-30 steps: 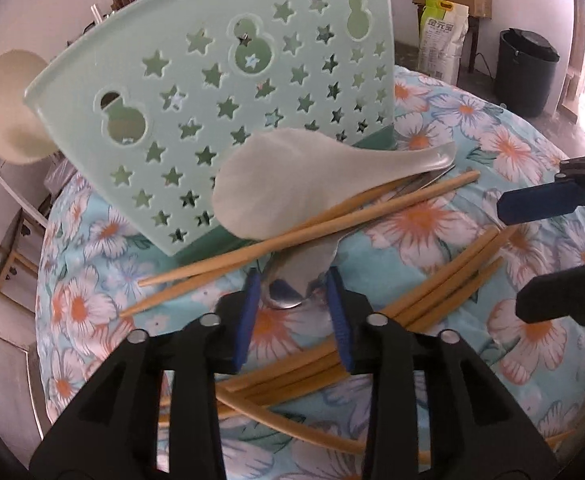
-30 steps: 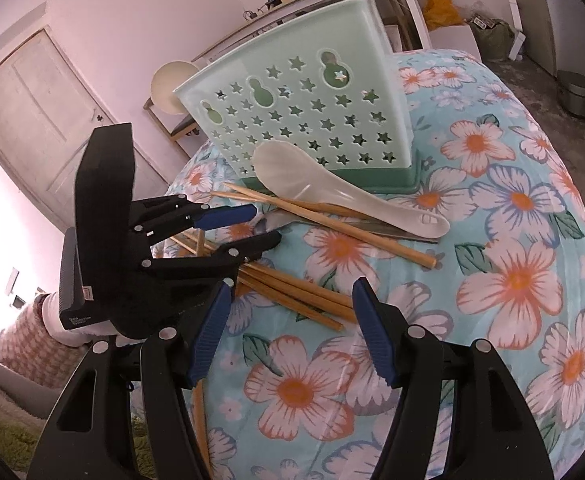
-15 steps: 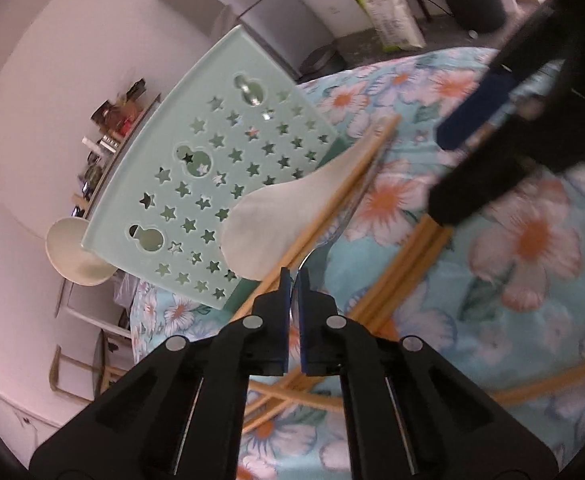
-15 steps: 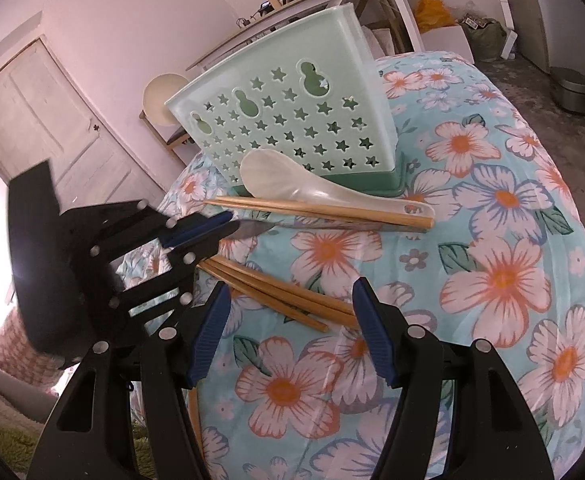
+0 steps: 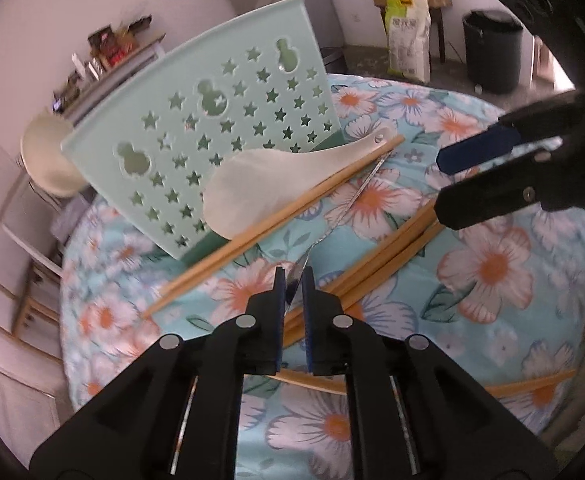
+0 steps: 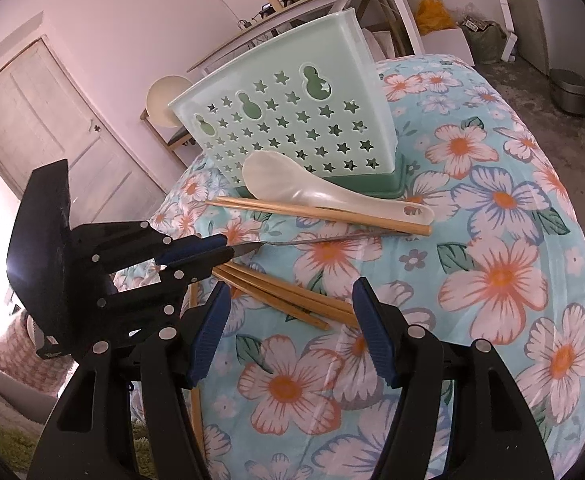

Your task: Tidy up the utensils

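My left gripper (image 5: 293,280) is shut on the bowl end of a metal spoon (image 5: 344,204), seen also in the right wrist view (image 6: 316,241), and holds it just above the floral tablecloth (image 6: 504,272). A mint green utensil holder (image 6: 292,120) with star holes stands behind. A white rice paddle (image 6: 324,192) and a pair of wooden chopsticks (image 6: 320,216) lie in front of it. More chopsticks (image 6: 288,296) lie near my right gripper (image 6: 292,328), which is open and empty above them.
The round table drops away on all sides. A single chopstick (image 5: 524,384) lies near the front edge. A black bin (image 5: 492,52) and a sack (image 5: 408,40) stand on the floor beyond. A white door (image 6: 52,120) is at the left.
My left gripper closed on the metal spoon's bowl and lifted it, swinging its view. The upper chopstick pair and paddle shifted slightly. The right gripper stayed open, almost still.
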### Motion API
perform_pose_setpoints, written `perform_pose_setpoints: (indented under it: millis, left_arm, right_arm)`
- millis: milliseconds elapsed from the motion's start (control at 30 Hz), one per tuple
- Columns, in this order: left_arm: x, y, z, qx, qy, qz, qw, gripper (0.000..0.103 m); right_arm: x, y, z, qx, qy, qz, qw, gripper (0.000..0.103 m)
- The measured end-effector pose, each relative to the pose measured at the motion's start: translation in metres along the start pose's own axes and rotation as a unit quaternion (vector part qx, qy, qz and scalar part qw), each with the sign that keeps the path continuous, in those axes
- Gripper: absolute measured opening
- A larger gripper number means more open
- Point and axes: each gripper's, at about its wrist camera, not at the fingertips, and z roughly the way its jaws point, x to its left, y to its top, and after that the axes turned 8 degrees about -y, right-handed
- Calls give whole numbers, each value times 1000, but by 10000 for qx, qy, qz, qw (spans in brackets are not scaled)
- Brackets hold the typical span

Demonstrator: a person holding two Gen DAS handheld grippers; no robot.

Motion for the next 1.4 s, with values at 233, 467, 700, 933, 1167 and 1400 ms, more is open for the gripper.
perform_pose_setpoints:
  millis: [233, 467, 700, 933, 1167, 1400]
  left_arm:
    - [17, -4, 3, -166, -338, -592, 9975, 13]
    - [26, -5, 16, -123, -435, -803, 9957, 15]
    - [32, -7, 24, -136, -506, -937, 9942, 15]
    - [29, -6, 14, -283, -443, -913, 9944, 8]
    - [23, -4, -14, -595, -539, -873, 9929, 4]
    - [25, -1, -44, -1055, -761, -1105, 9853, 0]
  right_arm:
    - [0, 0, 2, 26, 5, 28, 10000, 62]
    - [0, 0, 2, 39, -6, 23, 10000, 62]
    - [-1, 1, 3, 28, -37, 33, 10000, 62]
    - [1, 1, 0, -16, -72, 27, 10000, 62]
    - [-4, 0, -4, -84, -65, 107, 9999, 62]
    - [-5, 0, -8, -170, -29, 128, 9998, 62]
